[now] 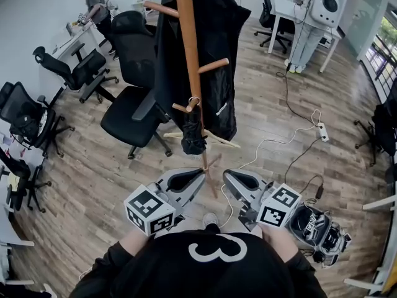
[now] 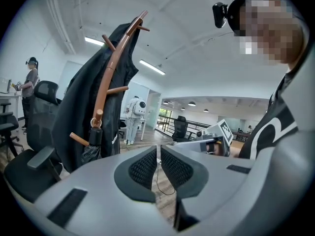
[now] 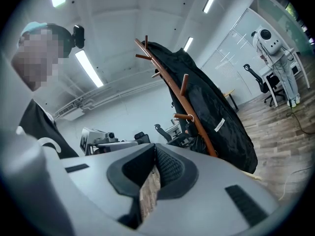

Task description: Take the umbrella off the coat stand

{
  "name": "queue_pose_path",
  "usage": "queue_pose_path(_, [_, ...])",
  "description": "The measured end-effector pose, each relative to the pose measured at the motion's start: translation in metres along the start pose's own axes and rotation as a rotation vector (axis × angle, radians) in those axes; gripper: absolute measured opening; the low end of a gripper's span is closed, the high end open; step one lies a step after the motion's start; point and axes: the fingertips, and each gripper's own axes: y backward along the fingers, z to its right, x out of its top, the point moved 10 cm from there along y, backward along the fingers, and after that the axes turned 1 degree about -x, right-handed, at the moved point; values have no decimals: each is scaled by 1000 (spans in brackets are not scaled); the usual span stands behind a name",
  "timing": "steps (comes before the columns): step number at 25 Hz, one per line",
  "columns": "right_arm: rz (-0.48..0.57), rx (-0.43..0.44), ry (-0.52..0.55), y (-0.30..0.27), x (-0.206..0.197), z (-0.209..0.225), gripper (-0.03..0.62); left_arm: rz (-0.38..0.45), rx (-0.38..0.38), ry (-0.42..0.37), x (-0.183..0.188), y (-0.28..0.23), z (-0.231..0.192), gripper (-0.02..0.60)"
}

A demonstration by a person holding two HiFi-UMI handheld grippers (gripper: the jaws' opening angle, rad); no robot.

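Both the left hand-held gripper [image 1: 192,179] and the right hand-held gripper [image 1: 234,179] are clenched and empty, short of the folded umbrella [image 1: 193,134] hanging from a low peg [image 1: 180,108] of the coat stand [image 1: 188,39], so a sideways yank could snag its loop and tip the stand.

Wood-plank floor [image 1: 267,85], coat stand [image 1: 189,42] rising at upper centre, black office chairs [image 1: 133,120] to its left, white power strip [image 1: 323,131] at right, white desk [image 1: 285,8] upper right

place: office | evidence: black swivel chairs [image 1: 127,121], white desks [image 1: 286,8], wood-plank floor [image 1: 267,98]
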Motion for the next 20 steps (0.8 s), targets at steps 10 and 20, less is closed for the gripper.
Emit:
queue_pose_path(10, [-18,-37,-23,-12,10,32,26,45,49,-20,14,-24,-44,25])
queue_pose_path(20, [-40,-73,-65,-11,12,54,26,41,139,-18,22,-45,-75,208])
